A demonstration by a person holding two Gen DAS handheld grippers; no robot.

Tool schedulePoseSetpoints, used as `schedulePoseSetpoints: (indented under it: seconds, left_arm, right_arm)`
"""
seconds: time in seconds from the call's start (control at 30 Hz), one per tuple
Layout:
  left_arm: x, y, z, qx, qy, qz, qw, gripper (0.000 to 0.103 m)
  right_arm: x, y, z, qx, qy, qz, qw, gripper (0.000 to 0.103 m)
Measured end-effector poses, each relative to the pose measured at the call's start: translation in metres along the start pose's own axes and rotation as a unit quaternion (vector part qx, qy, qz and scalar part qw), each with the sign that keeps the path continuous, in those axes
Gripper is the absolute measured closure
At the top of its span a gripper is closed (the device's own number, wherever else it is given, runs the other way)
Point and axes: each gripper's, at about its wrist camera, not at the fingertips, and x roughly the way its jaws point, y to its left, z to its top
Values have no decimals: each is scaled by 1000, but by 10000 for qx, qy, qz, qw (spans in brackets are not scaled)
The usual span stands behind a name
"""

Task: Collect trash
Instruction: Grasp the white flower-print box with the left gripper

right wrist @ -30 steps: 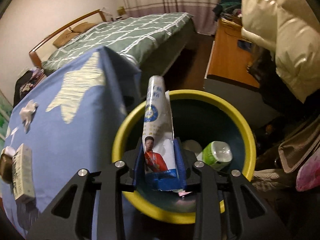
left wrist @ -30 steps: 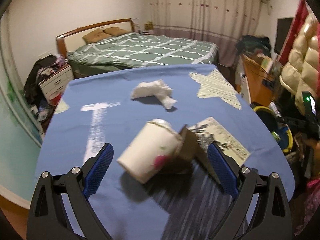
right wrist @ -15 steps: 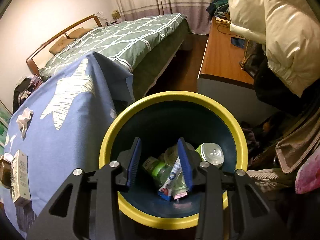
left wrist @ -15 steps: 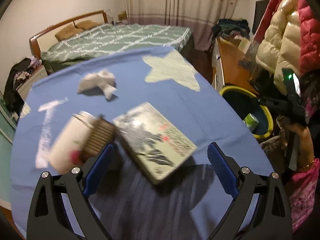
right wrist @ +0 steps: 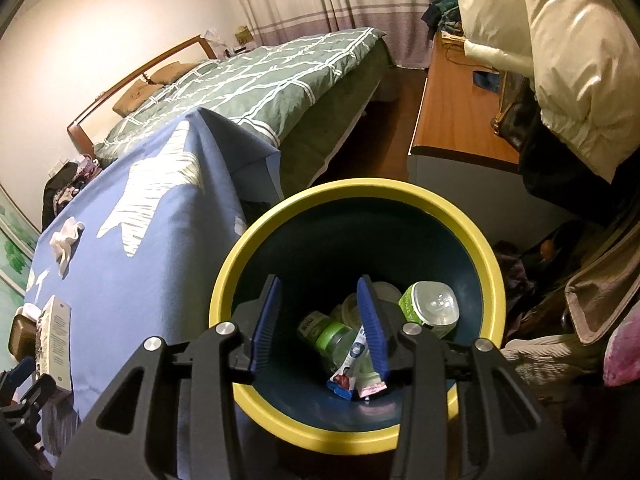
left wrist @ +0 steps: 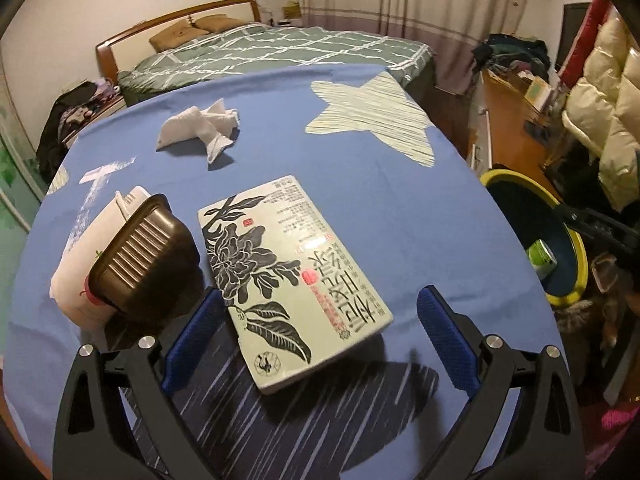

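My left gripper [left wrist: 320, 340] is open and empty, its jaws either side of the near end of a pale flat box with black flower print [left wrist: 288, 272] on the blue cloth. A brown ribbed tray [left wrist: 140, 256] leans on a white paper cup [left wrist: 88, 264] at the left. A crumpled white tissue [left wrist: 200, 128] lies farther back. My right gripper [right wrist: 320, 320] is open and empty over the yellow-rimmed bin [right wrist: 280, 228]. Inside the bin lie a blue-and-white wrapper [right wrist: 350, 368], a green bottle [right wrist: 334, 338] and a green can [right wrist: 430, 308].
The blue star-print table cloth [left wrist: 400, 220] ends near the bin [left wrist: 516, 176] at its right. A green-quilted bed [left wrist: 280, 52] stands behind. A wooden desk [right wrist: 452, 112] and hanging puffy coats [right wrist: 560, 60] are at the right.
My right gripper opened and the wrapper dropped into the bin. My left gripper swung right from the cup to the flat box and came closer to it.
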Motion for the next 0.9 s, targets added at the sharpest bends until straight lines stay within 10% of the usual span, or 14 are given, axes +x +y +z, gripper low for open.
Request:
schedulePoseSetpoints:
  seconds: [0.9]
  left_arm:
    - [10, -18, 15, 399, -34, -479, 9981, 23]
  right_arm:
    - [-12, -27, -16, 218, 1, 49, 9998, 64]
